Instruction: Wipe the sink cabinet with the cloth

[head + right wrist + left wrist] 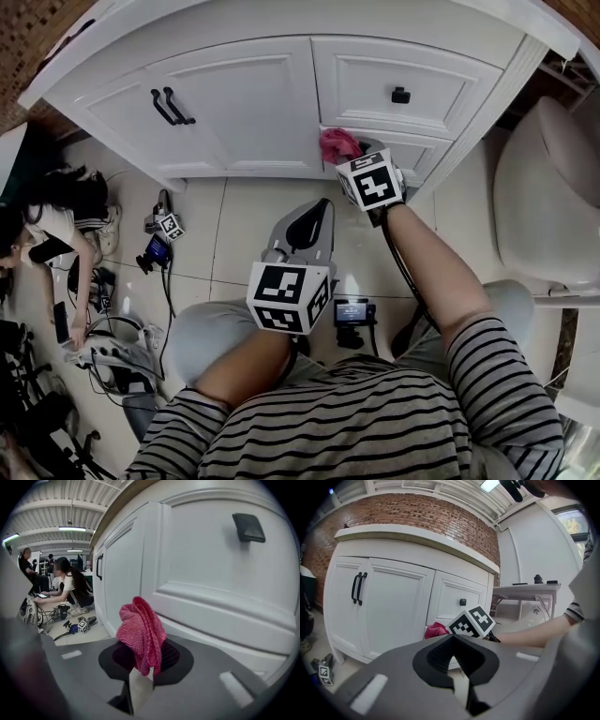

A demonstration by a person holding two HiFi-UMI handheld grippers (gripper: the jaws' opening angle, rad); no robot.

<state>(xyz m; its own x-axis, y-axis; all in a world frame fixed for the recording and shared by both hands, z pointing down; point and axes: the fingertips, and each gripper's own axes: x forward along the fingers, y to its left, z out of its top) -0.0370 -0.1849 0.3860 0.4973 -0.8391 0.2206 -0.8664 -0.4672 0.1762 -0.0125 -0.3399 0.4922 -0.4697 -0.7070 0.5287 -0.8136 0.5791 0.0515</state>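
Observation:
The white sink cabinet (272, 94) fills the top of the head view, with two black door handles (171, 106) and a black drawer knob (400, 95). My right gripper (349, 155) is shut on a bunched pink cloth (337, 145) and holds it against the lower drawer front. In the right gripper view the cloth (140, 632) stands up between the jaws, close to the drawer panel (220, 573). My left gripper (302, 230) hangs lower over the floor, jaws shut with nothing in them; its view shows the cloth (436, 630) and the cabinet (389, 606) ahead.
A person (56, 230) sits on the tiled floor at left among cables and devices (155, 239). Another marker cube (170, 226) lies there. A white toilet (548, 197) stands at right. A small device (352, 312) lies on the floor near my knees.

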